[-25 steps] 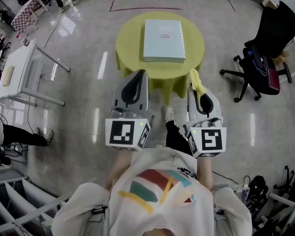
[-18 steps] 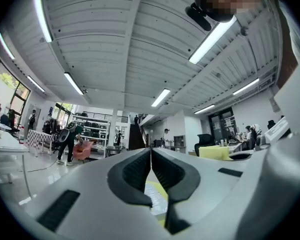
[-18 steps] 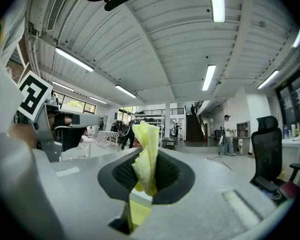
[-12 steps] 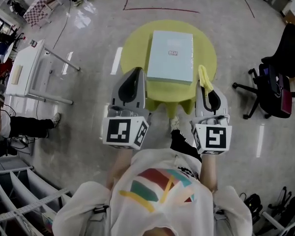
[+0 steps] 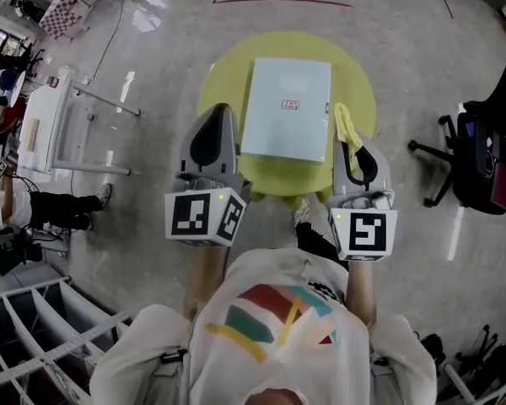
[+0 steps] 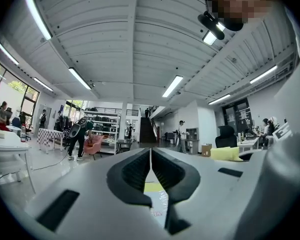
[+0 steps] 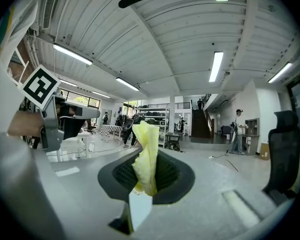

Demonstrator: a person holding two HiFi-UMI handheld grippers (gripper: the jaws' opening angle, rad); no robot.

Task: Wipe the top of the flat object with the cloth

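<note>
**Left tongs** [image 5: 220,110]: clenched. In the left gripper view [image 6: 150,155] the two ribbed black pads meet along a single seam. In the head view the tips sit at 9 o'clock of the flat object, over the edge of the round surface. They point towards 12 o'clock.

**Right tongs** [image 5: 347,147]: clenched on the cloth [image 5: 344,126]. In the right gripper view [image 7: 148,173] the pads press on a bunched fold of the yellow cloth [image 7: 145,154]. The fold stands out past the tips, and a white tag hangs below it. In the head view the cloth reaches forward from the tongs at 3 o'clock of the flat object, just beside its right edge. Whether it touches the object cannot be told.

**Marker cubes**: one sits on the rear of each gripper, left [image 5: 204,217] and right [image 5: 368,234]. Each is close to the person's chest.

**Flat object** [image 5: 287,108]: a pale blue-green rectangular slab with a small red mark near its centre. It lies flat on the middle of the surface, between the two grippers, with its long side running from 6 to 12 o'clock.

**Surface** [image 5: 223,72]: round and covered in yellow-green. It stands on a glossy grey floor at 12 o'clock of the person.

**Surroundings**: a white table [image 5: 45,133] at 9 o'clock, a black office chair [image 5: 481,152] at 3 o'clock, and a red tape line [image 5: 280,2] on the floor at 12 o'clock.
</note>
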